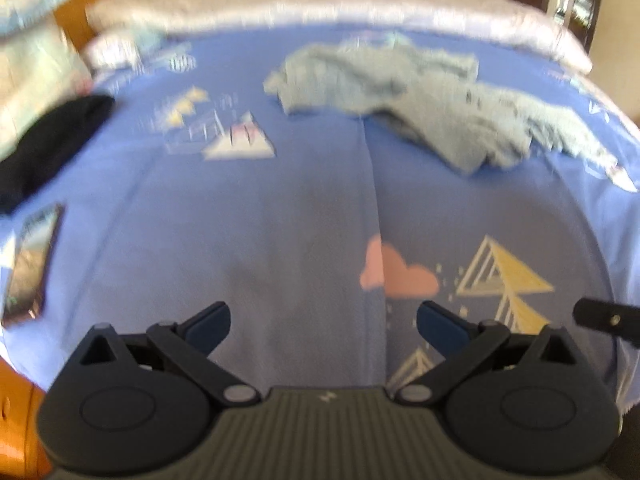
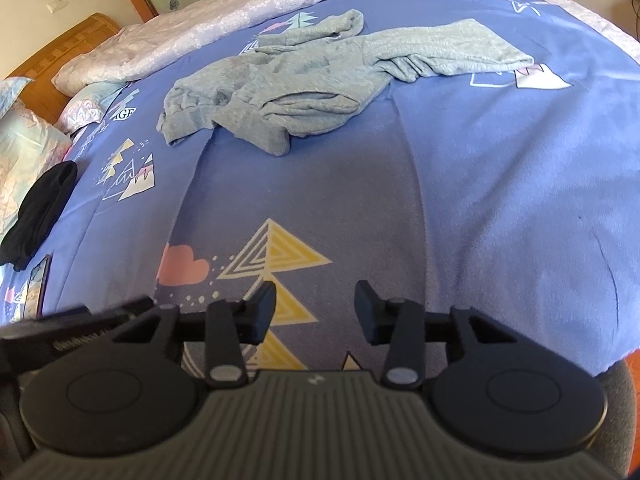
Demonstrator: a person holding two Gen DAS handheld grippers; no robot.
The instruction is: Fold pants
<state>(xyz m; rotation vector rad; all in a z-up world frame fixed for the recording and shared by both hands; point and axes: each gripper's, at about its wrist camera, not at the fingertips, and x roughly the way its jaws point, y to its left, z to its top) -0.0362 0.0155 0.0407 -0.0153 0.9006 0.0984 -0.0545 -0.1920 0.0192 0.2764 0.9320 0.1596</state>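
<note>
Grey-blue pants point(image 2: 304, 76) lie crumpled on the blue bedspread point(image 2: 500, 184), far from both grippers; they also show in the blurred left wrist view point(image 1: 420, 96). One leg stretches to the right, the rest is bunched toward the left. My left gripper point(image 1: 323, 330) is open and empty above the near part of the bed. My right gripper point(image 2: 315, 314) is open and empty, also above the near part of the bed. The tip of the right gripper point(image 1: 600, 318) shows at the right edge of the left wrist view.
A black garment point(image 2: 40, 212) lies at the left of the bed, with a phone point(image 1: 30, 264) nearer to me. Pillows point(image 2: 28, 144) and a wooden headboard point(image 2: 60, 52) are at the far left. A pale quilt point(image 2: 240, 12) runs along the far side.
</note>
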